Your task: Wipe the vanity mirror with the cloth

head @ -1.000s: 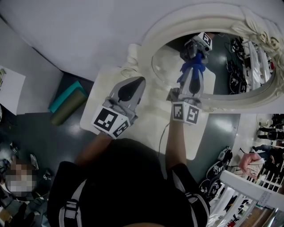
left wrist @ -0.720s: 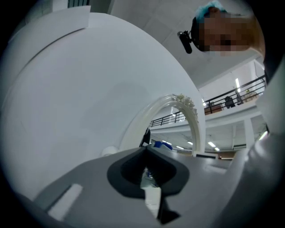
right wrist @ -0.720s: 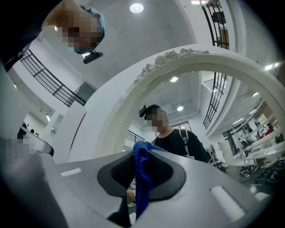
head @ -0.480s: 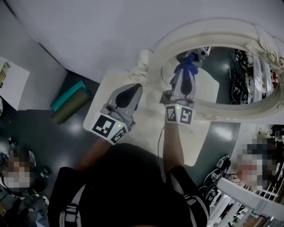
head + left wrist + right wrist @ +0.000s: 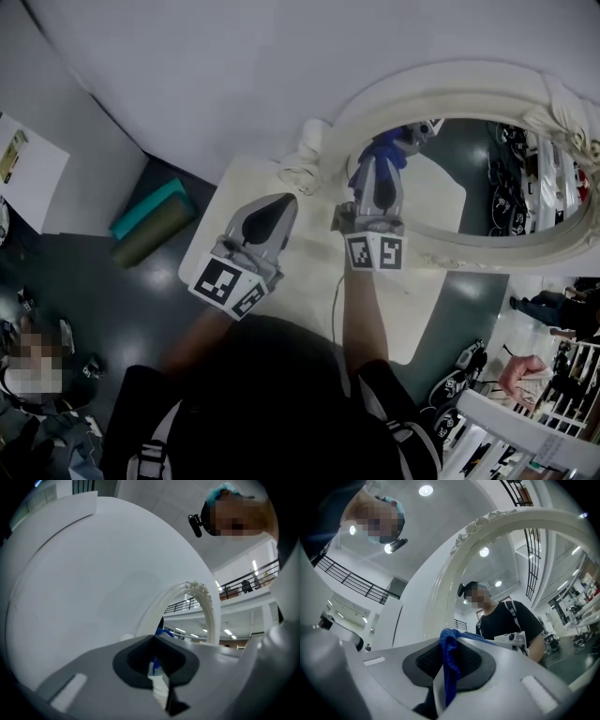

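**A:** Any print you can read?

**B:** Only the black-and-white square markers on each gripper's cube, both turned towards you.

**A:** Where's the cloth (image 5: pixel 386 146)?

**B:** Your right gripper (image 5: pixel 380 161) has it. In the right gripper view the jaws are clamped on a blue fold (image 5: pixel 449 663), which bunches out past the tips. It meets its own reflection at the left edge of the vanity mirror (image 5: pixel 441 81) glass.

**A:** And your arms?

**B:** Your right forearm reaches forward over the white table (image 5: pixel 234 187), with the gripper pointing away at the mirror. Your left gripper (image 5: pixel 287 201) hangs lower and to the left over the table, jaws together on nothing, aimed at the frame's left side and clear of it.
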### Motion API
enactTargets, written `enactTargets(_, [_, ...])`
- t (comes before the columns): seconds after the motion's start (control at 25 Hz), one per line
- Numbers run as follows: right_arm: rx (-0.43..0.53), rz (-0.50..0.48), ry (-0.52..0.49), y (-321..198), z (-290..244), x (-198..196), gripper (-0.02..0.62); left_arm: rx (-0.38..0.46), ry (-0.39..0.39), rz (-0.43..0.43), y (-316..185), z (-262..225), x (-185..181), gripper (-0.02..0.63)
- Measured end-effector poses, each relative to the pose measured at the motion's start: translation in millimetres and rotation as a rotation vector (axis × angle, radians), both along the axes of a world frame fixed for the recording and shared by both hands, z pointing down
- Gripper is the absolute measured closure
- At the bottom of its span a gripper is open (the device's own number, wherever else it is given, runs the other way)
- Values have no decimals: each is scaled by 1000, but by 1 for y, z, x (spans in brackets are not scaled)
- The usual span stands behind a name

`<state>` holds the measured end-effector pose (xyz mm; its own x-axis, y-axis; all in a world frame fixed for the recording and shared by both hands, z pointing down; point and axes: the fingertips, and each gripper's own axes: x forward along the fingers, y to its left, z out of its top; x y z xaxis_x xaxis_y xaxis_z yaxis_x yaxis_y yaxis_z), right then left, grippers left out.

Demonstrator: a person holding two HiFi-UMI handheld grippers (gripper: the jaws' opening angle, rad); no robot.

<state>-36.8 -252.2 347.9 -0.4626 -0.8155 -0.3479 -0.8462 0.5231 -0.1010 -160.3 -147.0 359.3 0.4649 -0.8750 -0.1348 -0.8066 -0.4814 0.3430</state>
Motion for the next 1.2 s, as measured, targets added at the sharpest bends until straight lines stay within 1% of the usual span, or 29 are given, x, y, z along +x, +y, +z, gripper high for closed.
enactTargets(0.16, [-10,-59,-5,-2,6,-12,552,-1,0,-17,3,0,-2,597])
enactTargets(0.24, [-11,-89,-23,-3,7,-15,552,-2,-2,-28,6,0,-4,597])
enactTargets(0.4, [-20,-181,-71,-2,9,-23,555,-11,-2,-48,12,3,-7,597])
enactTargets(0.68, [10,-226,-151,15,-5,-12,551,-5,-3,-53,21,-3,-3,597])
enactTargets(0.84, [32,-230,-191,34,-18,1,549,10,-8,-32,24,-8,10,597])
enactTargets(0.96, [47,-218,-197,49,-27,15,549,24,-8,-12,25,-14,21,597])
enactTargets(1.08, [49,-183,-190,63,-31,31,549,38,-5,3,22,-20,28,597])
enactTargets(1.2, [43,-117,-189,75,-35,59,549,49,-2,24,20,-27,40,597])
